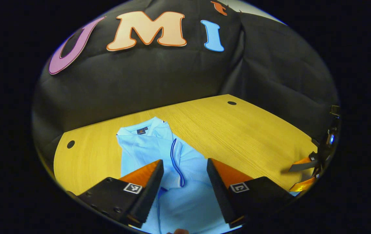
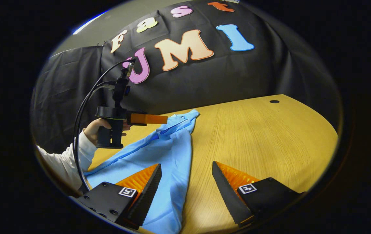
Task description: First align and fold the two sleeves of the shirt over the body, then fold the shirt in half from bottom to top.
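Note:
A light blue shirt (image 1: 159,152) lies flat on the wooden table (image 1: 237,136), collar at the far end, with a dark blue trimmed sleeve edge folded over its body. My left gripper (image 1: 185,174) hovers open over the shirt's middle, nothing between its fingers. In the right gripper view the shirt (image 2: 169,152) runs from the lower left toward the far collar, and my right gripper (image 2: 187,182) stands open above the shirt's right edge and bare table (image 2: 270,136). The left gripper (image 2: 149,119) also appears there, held by a hand in a white sleeve (image 2: 71,156).
Black cloth walls close the table at the back and sides. Two round cable holes (image 1: 231,103) (image 1: 71,144) sit in the tabletop. The other gripper (image 1: 309,172) shows at the right edge of the left gripper view. Cables (image 2: 84,104) arc from the left gripper.

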The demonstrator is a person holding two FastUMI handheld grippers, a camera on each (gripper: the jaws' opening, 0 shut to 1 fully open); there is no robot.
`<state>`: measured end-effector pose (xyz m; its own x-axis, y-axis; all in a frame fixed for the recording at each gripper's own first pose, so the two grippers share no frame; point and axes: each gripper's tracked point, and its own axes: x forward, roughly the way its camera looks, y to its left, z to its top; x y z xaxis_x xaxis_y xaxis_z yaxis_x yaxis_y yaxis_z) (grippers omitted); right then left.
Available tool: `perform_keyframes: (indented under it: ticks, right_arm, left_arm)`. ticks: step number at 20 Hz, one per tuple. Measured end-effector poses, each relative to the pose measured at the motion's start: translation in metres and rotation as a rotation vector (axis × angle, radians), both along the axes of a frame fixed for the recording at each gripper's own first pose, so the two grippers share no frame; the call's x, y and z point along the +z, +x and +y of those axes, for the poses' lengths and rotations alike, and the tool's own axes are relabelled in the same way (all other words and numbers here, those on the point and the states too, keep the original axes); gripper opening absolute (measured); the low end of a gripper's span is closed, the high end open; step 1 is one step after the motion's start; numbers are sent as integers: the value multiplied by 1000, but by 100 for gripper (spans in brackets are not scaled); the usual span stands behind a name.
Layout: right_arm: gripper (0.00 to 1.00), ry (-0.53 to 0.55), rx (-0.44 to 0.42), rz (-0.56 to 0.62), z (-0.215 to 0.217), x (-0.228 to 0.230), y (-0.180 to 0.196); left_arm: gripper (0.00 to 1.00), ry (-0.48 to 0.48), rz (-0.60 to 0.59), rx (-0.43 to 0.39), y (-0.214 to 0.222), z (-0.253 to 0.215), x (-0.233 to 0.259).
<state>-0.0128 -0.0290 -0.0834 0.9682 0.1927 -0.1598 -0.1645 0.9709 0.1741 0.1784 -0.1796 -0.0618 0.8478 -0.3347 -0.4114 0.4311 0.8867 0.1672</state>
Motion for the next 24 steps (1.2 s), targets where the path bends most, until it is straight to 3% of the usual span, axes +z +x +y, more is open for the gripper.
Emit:
perform_keyframes:
  ticks: [1, 2, 10, 15, 24]
  right_arm:
    - [97, -5, 6, 2, 4, 0, -5]
    - [98, -10, 14, 3, 9, -1, -9]
    - [98, -79, 56, 24, 52, -25, -46]
    - [98, -115, 51, 26, 58, -38, -79]
    - [98, -219, -27, 58, 41, -66, -109]
  left_arm:
    - [93, -5, -6, 1, -16, 7, 1]
    - [94, -9, -12, 9, -32, 16, 1]
    - [93, -89, -31, 145, -152, 100, -20]
    - [93, -131, 1, 193, -223, 128, -53]
    - [90, -100, 31, 232, -284, 147, -100]
